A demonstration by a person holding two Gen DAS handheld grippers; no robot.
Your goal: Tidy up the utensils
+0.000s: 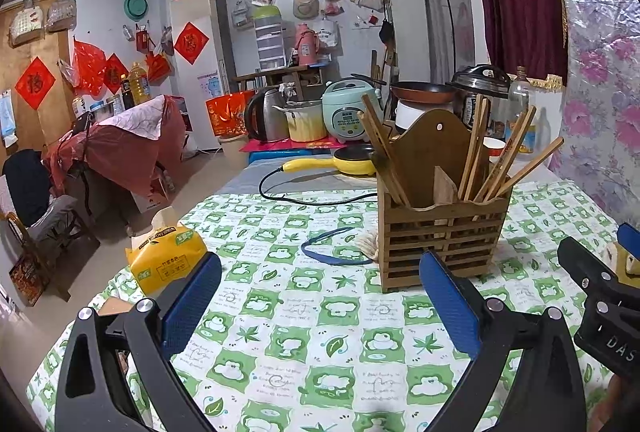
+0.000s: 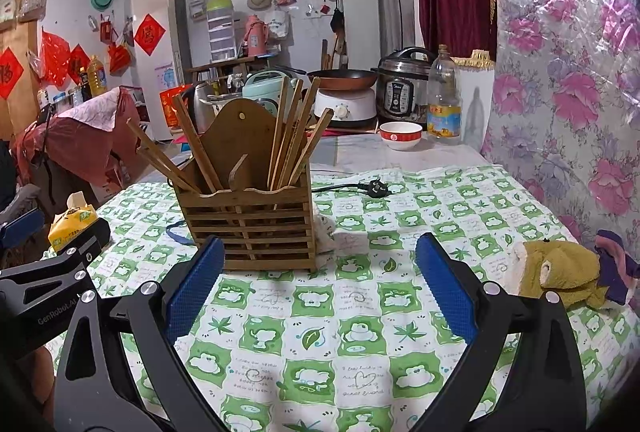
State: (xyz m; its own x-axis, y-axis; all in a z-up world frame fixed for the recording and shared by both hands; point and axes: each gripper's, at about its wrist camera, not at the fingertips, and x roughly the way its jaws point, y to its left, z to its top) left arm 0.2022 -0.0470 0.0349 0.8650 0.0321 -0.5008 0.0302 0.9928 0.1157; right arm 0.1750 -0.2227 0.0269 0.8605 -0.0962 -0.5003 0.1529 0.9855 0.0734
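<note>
chopsticks lean sorted in the wooden holder mid-table, so left gripper and right gripper hover near the table's front edge, both spread wide, empty.

Slatted wood holder — matt printed cloth tablecloth.

The right tool hovers low over a surface covered with a green-and-white checked cloth, its two blue-padded fingers spread wide with nothing between them. Just beyond them stands a slatted wooden holder with two compartments; chopsticks lean upright in both. At the left edge is the other tool, beside a yellow tissue pack. A brown plush toy lies at the right. Farther back sit a red-and-white bowl and a black plug.
</note>
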